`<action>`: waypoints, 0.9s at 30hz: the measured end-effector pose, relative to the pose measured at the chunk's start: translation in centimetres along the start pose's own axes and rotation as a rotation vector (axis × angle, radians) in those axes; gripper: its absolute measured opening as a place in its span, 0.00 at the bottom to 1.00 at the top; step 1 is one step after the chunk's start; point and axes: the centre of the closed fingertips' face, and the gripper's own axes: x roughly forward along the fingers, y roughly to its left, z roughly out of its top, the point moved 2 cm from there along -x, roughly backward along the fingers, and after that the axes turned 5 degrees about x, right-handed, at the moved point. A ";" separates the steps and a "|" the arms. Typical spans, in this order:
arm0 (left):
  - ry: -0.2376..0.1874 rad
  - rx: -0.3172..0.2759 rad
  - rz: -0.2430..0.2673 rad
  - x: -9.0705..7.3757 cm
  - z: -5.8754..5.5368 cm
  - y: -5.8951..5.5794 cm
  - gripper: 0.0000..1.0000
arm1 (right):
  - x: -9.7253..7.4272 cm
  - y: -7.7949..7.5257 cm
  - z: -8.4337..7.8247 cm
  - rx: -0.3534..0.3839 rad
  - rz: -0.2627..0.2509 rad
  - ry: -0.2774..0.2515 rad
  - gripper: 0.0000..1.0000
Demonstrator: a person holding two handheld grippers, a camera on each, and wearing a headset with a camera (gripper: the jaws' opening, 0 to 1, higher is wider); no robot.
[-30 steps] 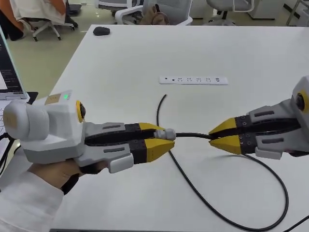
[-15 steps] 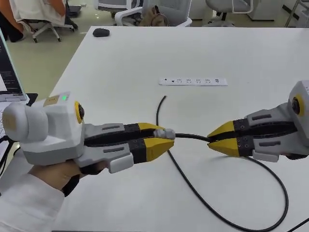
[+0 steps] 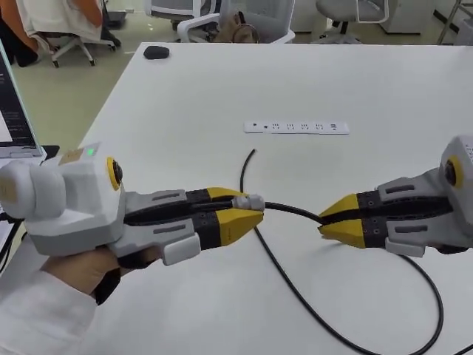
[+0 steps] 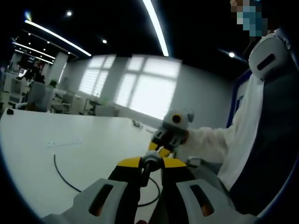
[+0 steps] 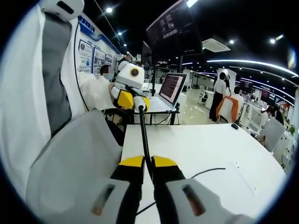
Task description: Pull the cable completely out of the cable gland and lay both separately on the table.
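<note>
My left gripper is shut on a small grey cable gland, held above the white table. A black cable comes out of the gland and runs right into my right gripper, which is shut on it. Past the right gripper the cable loops down over the table and back up to a free end near the power strip. In the left gripper view the gland sits between the yellow jaws. In the right gripper view the cable runs taut from my jaws to the gland.
A white power strip lies flat at the table's middle. A black mouse rests at the far left corner. A laptop stands off the table's left edge, and office chairs stand beyond the far edge.
The right gripper has dipped slightly and the stretch of cable between the two grippers looks a little longer. Both grips are unchanged.
</note>
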 end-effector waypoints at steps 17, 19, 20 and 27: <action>-0.019 -0.012 0.051 -1.6 0.3 1.1 0.17 | -0.4 -0.7 -2.0 0.037 -0.030 0.029 0.03; -0.018 -0.011 0.058 -1.7 0.2 1.3 0.17 | -0.5 -0.9 -2.3 0.041 -0.035 0.034 0.03; -0.018 -0.011 0.061 -1.8 0.2 1.3 0.17 | -0.6 -0.9 -2.4 0.044 -0.037 0.035 0.03; -0.027 -0.016 0.091 -2.8 0.1 1.8 0.17 | -1.2 -1.3 -3.2 0.067 -0.061 0.037 0.03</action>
